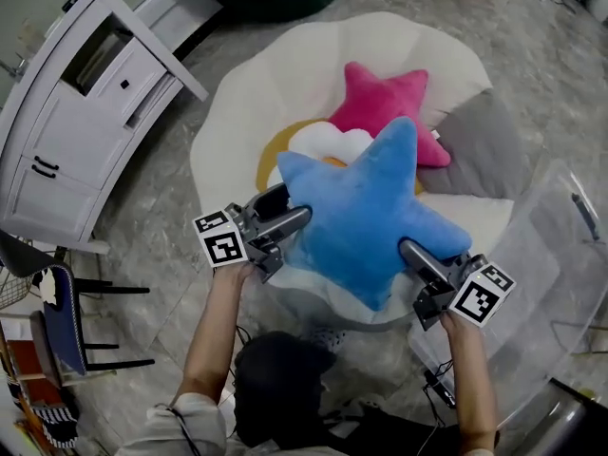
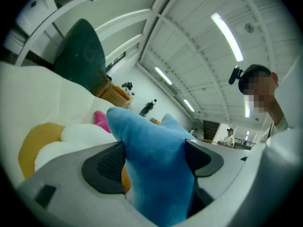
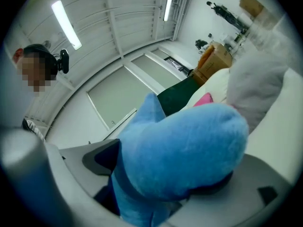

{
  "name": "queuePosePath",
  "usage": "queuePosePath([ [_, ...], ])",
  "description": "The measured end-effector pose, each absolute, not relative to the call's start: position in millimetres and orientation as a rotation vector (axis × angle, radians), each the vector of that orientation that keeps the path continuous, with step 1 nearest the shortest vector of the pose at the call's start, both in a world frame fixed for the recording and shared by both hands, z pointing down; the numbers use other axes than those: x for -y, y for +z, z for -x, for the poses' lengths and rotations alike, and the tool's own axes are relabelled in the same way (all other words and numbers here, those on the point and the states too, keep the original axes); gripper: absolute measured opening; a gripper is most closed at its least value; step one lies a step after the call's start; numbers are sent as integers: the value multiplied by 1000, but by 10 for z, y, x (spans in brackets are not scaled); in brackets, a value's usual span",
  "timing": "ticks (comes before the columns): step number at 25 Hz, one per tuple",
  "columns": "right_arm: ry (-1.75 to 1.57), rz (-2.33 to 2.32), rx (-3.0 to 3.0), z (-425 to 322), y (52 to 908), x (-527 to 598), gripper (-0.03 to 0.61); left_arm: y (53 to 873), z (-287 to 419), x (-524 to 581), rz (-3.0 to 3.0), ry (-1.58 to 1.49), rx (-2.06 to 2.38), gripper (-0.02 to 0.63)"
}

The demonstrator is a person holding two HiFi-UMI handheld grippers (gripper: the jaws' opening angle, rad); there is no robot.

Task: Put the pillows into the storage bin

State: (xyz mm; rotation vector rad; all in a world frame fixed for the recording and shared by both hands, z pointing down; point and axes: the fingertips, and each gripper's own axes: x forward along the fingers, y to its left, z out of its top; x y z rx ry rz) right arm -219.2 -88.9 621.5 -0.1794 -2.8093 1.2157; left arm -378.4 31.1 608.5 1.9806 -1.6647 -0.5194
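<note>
Cream beanbag (image 1: 275,84) and clear storage bin (image 1: 560,245) at its right, together only in head view. Blue star pillow (image 1: 366,212) above beanbag, outside bin, overlapping pink star pillow (image 1: 385,98). Left gripper (image 1: 296,204), right gripper (image 1: 411,251) clamped on it; pads (image 2: 106,167) biting plush, plain in gripper views.

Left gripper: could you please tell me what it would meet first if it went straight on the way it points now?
The blue star pillow: the left gripper clamps one of its arms, so going straight on would probably just push into the pillow's body.
</note>
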Motion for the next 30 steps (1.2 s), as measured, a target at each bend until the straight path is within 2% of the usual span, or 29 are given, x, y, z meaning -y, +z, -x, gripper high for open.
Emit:
queuePosePath([
  [8,1167,62,2946,1940,5743,1240,453,5550,3642,219,-2147,-443,1602,393],
  [13,1092,-138,3055,1484,5437,1666,453,5279,3308,883,-2281,-378,1443,393],
  [24,776,-627,3216,-276,4690,2339,453,4614,1707,2153,-2582,-314,1062,393],
  [30,530,-831,3239,-1205,4816,2320,453,4872,780,2335,-2644,-217,877,393],
])
